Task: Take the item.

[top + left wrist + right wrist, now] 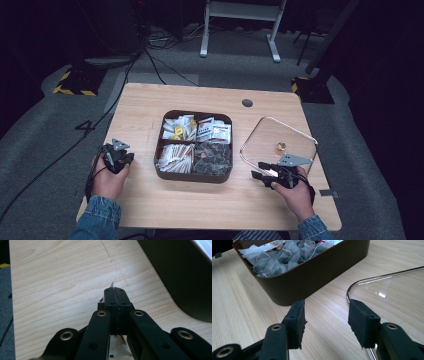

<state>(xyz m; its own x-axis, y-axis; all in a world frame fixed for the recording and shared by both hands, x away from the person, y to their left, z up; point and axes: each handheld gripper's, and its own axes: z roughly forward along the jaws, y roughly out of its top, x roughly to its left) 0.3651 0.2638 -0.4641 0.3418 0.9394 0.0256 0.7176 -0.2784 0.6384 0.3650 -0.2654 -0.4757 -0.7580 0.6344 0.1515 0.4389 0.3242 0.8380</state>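
The clear square glass lid point(278, 144) already lies off the brown 4-compartment tea box point(194, 176); right gripper point(325, 315) gapes empty beside it (left gripper point(114, 291) pinches a thin paper sliver).

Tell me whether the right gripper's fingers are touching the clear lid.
Cannot tell. In the right gripper view the fingers stand open with bare table between them; the right one overlaps the clear lid's rim, hiding any contact.

You've got dark room, grey carpet floor point(45, 120), cables point(165, 37) strewn at back, white desk frame point(240, 25) behind, light wood table point(150, 100) w/ grommet hole point(247, 103).
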